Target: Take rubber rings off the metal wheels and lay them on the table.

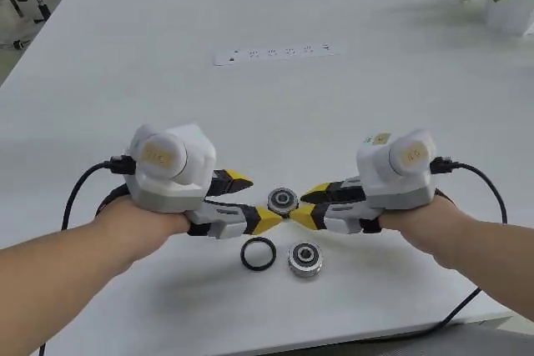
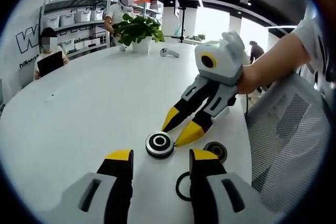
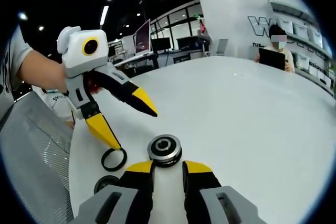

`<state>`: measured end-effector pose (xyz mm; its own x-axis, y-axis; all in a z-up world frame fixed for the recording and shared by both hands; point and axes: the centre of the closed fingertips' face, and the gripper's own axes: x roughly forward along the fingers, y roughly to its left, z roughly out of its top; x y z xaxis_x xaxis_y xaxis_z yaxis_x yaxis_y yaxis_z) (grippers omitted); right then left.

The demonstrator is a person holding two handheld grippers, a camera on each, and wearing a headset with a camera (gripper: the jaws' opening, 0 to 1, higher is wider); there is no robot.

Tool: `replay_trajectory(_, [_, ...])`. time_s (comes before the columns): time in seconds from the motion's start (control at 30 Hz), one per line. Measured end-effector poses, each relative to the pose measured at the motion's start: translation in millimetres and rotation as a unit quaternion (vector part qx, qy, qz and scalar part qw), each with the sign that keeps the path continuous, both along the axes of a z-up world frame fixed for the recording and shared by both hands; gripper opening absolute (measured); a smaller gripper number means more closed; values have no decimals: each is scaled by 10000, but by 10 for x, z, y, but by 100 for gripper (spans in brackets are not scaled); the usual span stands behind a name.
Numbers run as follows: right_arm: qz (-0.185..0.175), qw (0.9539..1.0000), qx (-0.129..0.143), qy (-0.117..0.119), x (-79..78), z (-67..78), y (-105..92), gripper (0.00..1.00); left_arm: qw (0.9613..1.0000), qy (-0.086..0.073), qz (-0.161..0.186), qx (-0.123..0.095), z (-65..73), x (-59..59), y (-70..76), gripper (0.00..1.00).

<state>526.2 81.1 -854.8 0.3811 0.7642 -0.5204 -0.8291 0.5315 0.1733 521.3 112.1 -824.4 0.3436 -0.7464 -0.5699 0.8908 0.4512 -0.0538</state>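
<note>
Both agape: left tool [image 1: 257,198], right tool [image 1: 309,203], flanking wheel [image 1: 282,200]; head view shows loose ring [image 1: 258,253] beside second wheel [image 1: 305,258]

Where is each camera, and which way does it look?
Head view: on the person's head, looking forward and down at the table; both forearms show, holding the left gripper and right gripper.
Left gripper view: on the left gripper, looking along its open jaws at the wheel; the right gripper and forearm face it.
Right gripper view: on the right gripper, looking the opposite way at that wheel; the left gripper and forearm face it.
Shared: the gripper views face each other across the wheel, rubber ring and second wheel.
</note>
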Motion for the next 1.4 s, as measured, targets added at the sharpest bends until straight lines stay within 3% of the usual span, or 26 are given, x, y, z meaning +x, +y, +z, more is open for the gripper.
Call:
replay_trajectory(0.2, [-8,10000,14,-46,13,0,8,16,10000,70,-53,16,-43,11,-53,32])
replay_trajectory(0.83, [156,9996,-105,-229,-13,-11,25,12,9998,47,-121,150,-112,144,-165,18])
replay_trajectory(1.4, [177,9994,-75,-278,-15,-12,25,12,9991,-137,-192,360,-145,156,-231,8])
